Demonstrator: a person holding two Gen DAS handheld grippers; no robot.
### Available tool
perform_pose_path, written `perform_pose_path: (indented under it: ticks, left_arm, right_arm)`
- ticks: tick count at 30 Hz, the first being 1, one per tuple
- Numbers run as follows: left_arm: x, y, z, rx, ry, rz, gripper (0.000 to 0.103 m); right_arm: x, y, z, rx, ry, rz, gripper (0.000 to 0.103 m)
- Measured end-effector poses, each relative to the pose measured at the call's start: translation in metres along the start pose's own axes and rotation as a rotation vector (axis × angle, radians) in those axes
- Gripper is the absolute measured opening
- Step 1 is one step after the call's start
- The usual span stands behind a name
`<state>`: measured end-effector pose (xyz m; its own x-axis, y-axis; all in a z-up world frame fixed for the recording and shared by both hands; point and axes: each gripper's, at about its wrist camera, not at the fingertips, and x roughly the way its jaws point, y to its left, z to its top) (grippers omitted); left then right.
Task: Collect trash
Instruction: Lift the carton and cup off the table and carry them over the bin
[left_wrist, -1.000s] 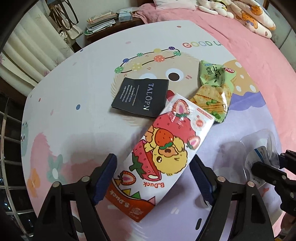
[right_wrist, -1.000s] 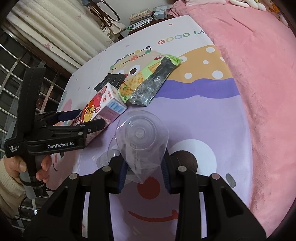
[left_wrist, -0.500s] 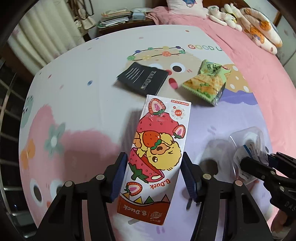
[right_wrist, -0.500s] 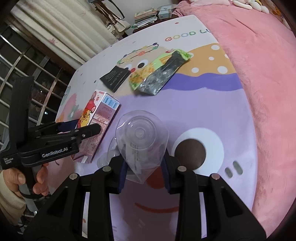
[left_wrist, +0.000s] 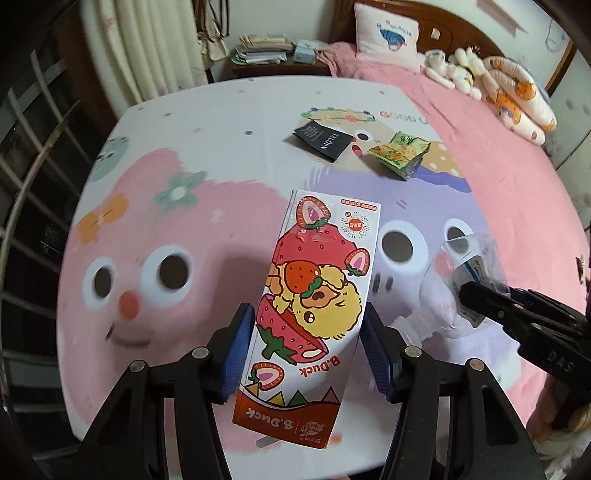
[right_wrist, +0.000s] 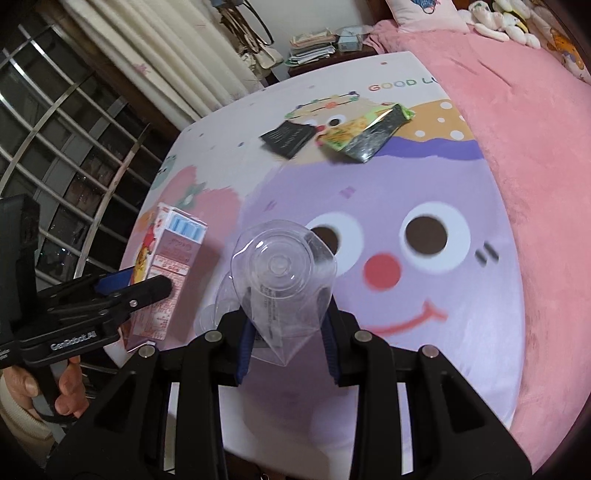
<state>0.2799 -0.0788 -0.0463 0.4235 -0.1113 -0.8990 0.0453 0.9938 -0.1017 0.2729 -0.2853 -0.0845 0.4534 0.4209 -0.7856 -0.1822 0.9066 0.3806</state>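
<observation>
Two grips hold: left gripper (left_wrist: 308, 349) fingers clamp the strawberry-printed juice carton (left_wrist: 317, 295), long axis pointing away from them; right gripper (right_wrist: 288, 339) fingers pinch the crushed clear plastic bottle (right_wrist: 282, 280) above the bed (right_wrist: 406, 206).

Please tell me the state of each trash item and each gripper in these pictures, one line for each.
B.Duck carton: clamped, lifted off the bed.
Clear plastic bottle: crushed, clamped.
Green snack wrapper: opened, lying on the sheet.
Black card: lying flat.
Left gripper: gripping carton.
Right gripper: gripping bottle.

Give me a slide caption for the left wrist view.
Left gripper holds strawberry carton above cartoon bedsheet; black packet and green wrapper remain.
</observation>
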Motion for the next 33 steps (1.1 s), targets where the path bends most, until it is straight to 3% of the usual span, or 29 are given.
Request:
perform_pose_path:
  ticks: [8,15,25,33]
  left_arm:
    - [-0.084,0.042,-0.103,-0.015,-0.062,-0.016,0.057]
    - [-0.117,0.073,-0.201,-0.009,-0.049,-0.048,0.057]
    - [-0.093,0.078,-0.301,0.031,0.082,-0.057,0.057]
    - [-0.029,0.071,-0.355,0.009,0.191,-0.068,0.057]
  right_arm:
    - [-0.036,0.073,-0.083,-0.023,-0.015,0.007,0.029]
    - [-0.059,0.120,-0.176,-0.043,-0.004,-0.001,0.029]
    - [-0.040,0.130,-0.291,-0.040,0.134,-0.059,0.029]
    - [0.012,0.096,-0.353,-0.037,0.270,-0.142,0.029]
